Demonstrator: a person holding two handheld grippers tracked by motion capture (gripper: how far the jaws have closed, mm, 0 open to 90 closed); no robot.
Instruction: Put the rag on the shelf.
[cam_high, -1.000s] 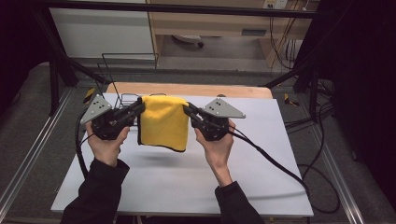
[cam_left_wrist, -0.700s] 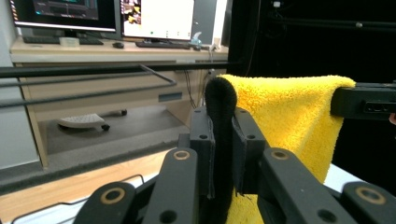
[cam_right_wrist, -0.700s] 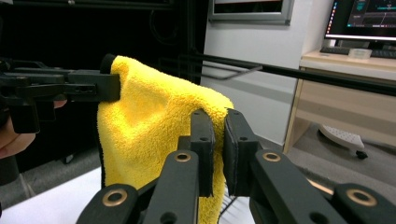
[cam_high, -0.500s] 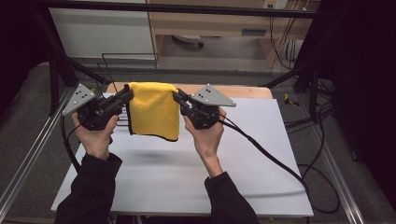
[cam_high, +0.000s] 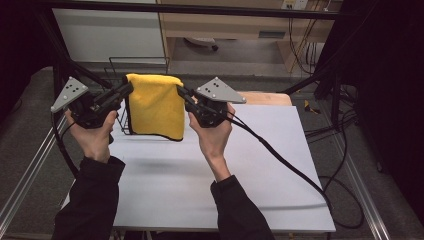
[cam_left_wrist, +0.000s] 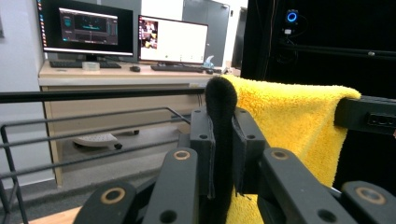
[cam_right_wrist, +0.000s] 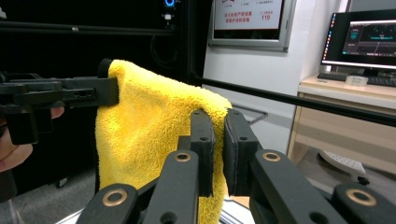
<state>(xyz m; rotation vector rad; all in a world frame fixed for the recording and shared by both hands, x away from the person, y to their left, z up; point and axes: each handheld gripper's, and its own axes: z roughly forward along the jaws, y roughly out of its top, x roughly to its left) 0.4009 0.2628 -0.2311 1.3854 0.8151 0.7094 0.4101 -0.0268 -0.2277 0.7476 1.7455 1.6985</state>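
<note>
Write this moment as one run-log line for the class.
left gripper: shut on yellow towel top corner | right gripper: shut on other top corner | towel: hanging in air, above white table, before wire rack

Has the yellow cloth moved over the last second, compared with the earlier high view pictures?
Yes. The yellow cloth, held by both tongs, left and right, has travelled away from the person, from above the white table to the wire rack at its far edge.
</note>
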